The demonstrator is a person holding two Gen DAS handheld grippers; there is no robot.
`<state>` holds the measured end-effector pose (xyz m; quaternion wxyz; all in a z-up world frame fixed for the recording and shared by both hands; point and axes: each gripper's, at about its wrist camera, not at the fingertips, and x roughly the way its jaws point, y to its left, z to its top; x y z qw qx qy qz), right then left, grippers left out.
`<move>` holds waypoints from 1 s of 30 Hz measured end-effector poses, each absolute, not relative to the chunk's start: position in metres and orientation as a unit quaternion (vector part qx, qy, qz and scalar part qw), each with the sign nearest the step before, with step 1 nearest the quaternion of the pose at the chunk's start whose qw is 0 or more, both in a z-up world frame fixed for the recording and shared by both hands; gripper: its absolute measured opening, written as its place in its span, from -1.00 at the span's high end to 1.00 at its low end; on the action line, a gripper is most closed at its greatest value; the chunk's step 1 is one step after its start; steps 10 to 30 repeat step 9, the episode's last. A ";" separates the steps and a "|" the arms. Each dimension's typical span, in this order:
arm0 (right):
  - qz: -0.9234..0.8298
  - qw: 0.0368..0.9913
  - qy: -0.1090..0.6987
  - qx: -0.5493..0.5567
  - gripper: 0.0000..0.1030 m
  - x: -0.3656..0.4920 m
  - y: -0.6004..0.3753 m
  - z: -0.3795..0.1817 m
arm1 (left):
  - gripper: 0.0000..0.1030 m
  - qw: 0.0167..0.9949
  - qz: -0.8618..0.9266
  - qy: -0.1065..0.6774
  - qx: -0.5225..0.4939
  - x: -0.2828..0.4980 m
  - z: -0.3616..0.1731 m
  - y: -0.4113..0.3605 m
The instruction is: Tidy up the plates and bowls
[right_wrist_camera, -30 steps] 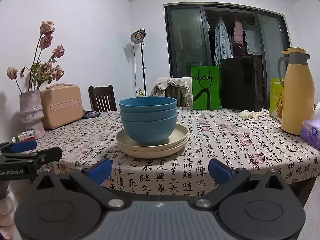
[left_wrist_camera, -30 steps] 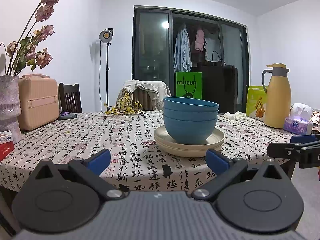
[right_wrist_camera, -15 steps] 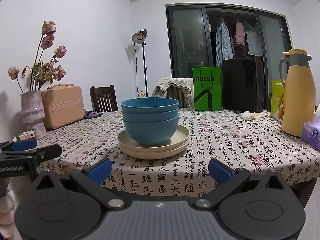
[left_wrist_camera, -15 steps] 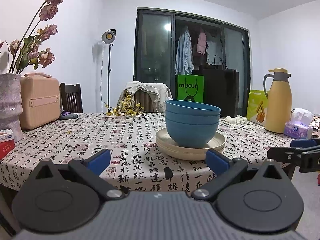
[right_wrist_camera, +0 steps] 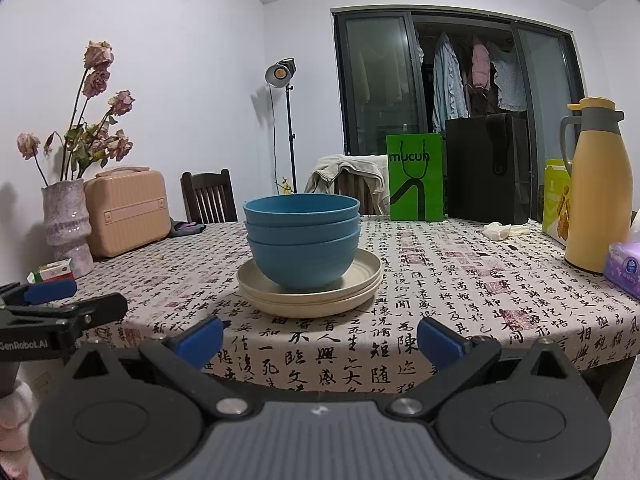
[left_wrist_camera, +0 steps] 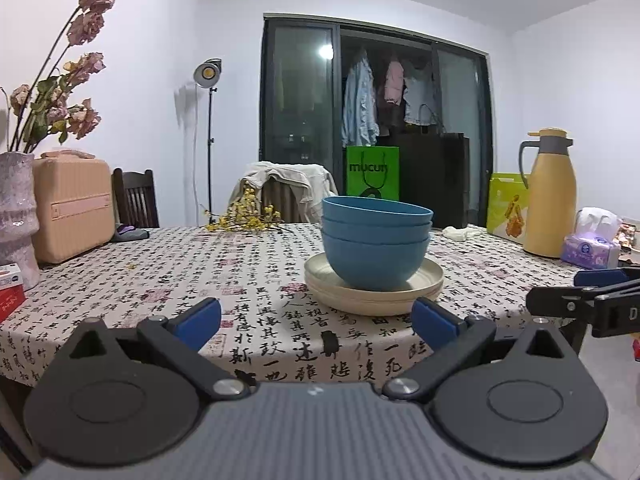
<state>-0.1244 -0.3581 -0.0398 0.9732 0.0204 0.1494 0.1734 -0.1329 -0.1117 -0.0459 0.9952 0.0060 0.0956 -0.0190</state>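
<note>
Three blue bowls [left_wrist_camera: 375, 240] [right_wrist_camera: 302, 240] are nested and stand on a short stack of cream plates [left_wrist_camera: 374, 298] [right_wrist_camera: 310, 294] near the front of the table. My left gripper [left_wrist_camera: 316, 322] hangs open before the table's front edge, short of the plates, with nothing between its blue pads. My right gripper [right_wrist_camera: 320, 338] is likewise open and holds nothing, just off the edge. In the left wrist view the right gripper [left_wrist_camera: 588, 292] shows at the right; in the right wrist view the left gripper [right_wrist_camera: 52, 300] shows at the left.
A patterned tablecloth [left_wrist_camera: 224, 264] covers the table. A vase of dried roses [right_wrist_camera: 66, 224], a peach case [right_wrist_camera: 126, 210] and a small box [right_wrist_camera: 52, 272] stand at the left. A yellow thermos [right_wrist_camera: 598, 190], tissues [left_wrist_camera: 588, 250] and bags [right_wrist_camera: 416, 178] stand right and behind.
Both views have sunk a little, so the table is seen from slightly lower. The bowls and plates have not moved, and both grippers remain open.
</note>
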 end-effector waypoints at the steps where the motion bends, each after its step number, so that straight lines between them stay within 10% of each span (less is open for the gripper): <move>1: 0.173 0.973 0.149 0.021 -1.00 -0.124 -0.358 -0.040 | -1.00 0.995 -0.021 0.094 0.008 -0.134 -0.046 -0.112; 30: 0.175 0.973 0.151 0.021 -1.00 -0.125 -0.358 -0.040 | -1.00 0.996 -0.021 0.088 0.009 -0.135 -0.046 -0.112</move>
